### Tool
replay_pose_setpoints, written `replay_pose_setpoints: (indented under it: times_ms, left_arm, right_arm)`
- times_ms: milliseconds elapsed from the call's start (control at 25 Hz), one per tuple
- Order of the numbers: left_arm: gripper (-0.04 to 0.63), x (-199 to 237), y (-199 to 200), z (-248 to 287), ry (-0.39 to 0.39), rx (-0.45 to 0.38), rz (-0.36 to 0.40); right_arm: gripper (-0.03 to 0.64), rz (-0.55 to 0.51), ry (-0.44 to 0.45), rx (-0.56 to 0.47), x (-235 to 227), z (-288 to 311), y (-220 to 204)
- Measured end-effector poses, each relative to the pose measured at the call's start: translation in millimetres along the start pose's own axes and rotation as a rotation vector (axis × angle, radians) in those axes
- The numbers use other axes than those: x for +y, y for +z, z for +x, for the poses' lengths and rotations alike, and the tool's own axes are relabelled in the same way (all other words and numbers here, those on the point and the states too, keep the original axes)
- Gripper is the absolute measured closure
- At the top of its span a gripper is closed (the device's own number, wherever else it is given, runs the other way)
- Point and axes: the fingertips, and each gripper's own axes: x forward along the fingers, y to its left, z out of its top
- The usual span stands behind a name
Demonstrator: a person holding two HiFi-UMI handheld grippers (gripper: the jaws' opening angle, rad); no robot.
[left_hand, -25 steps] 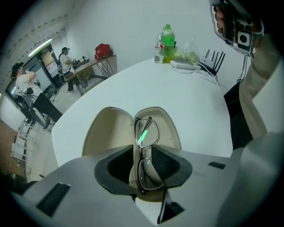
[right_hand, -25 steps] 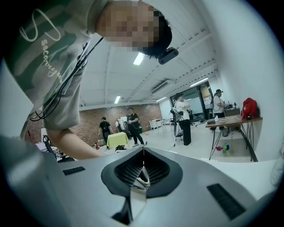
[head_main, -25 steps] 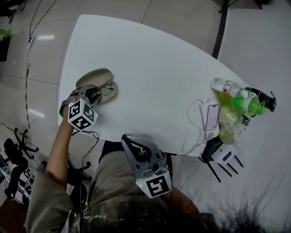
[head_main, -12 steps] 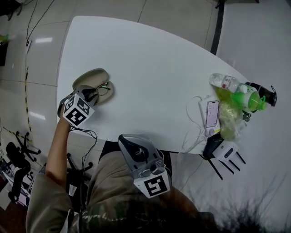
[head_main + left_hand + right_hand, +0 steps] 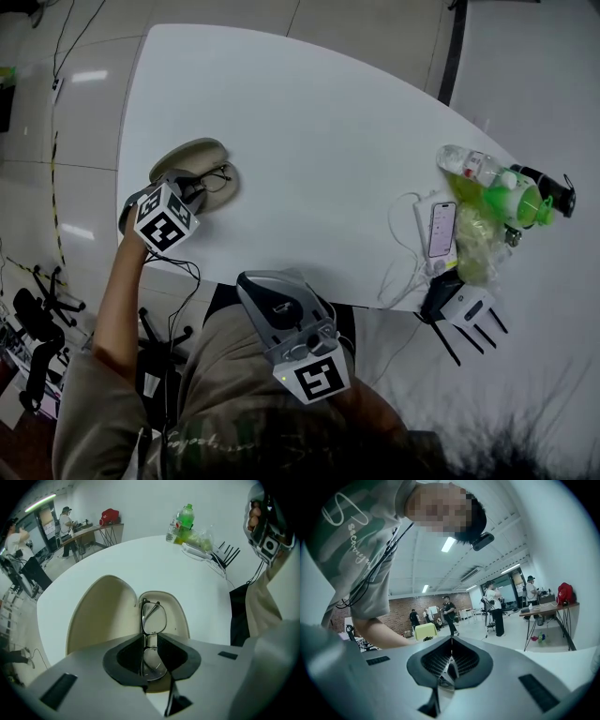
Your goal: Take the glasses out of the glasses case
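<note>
My left gripper (image 5: 149,638) points down, its jaws have just been closing and pinch the glasses (image 5: 153,617) in the open glasses case (image 5: 101,613), my right gripper (image 5: 451,640) pressed together on nothing.

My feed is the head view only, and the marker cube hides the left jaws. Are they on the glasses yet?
Observer: Yes. The left gripper has just been closing, and its jaws now pinch the glasses at the bridge.
Operator: Lifted out?
Observer: No, they lie folded inside the open glasses case, beside its lid.
Operator: And the other one?
Observer: The right gripper is shut, with nothing between its jaws.
</note>
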Motion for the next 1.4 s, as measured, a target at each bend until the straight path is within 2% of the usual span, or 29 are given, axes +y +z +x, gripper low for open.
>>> replay_pose_setpoints:
  times_ms: [200, 320, 440, 600, 960, 1160, 1400]
  left_arm:
    - [0.500, 0, 1, -1, -0.020, 0.018, -0.007]
    - [0.548, 1, 1, -4, -0.026, 0.027, 0.011]
    - [0.548, 2, 0, -3, -0.026, 0.022, 0.027]
    - [0.548, 3, 1, -1, -0.026, 0.013, 0.009]
    - [0.548, 2, 1, -1, 0.008, 0.032, 0.019]
    - [0.549, 3, 2, -3, 0.032, 0.046, 0.070]
    - [0.554, -3, 2, -7, 0.057, 0.055, 0.091]
  right_arm:
    - [0.605, 0.021, -0.002, 0.004, -5, 3, -3]
    - [0.606, 0.029, 0.005, 0.000, -6, 6, -4]
    - [0.604, 0.044, 0.006, 0.007, -6, 6, -12]
    - [0.606, 0.062, -0.006, 0.014, -11, 4, -19]
    - [0.604, 0.050, -0.037, 0.003, -12, -2, -15]
    - [0.604, 0.021, -0.037, -0.012, -10, 0, -7]
    - [0.605, 0.018, -0.053, -0.018, -9, -5, -3]
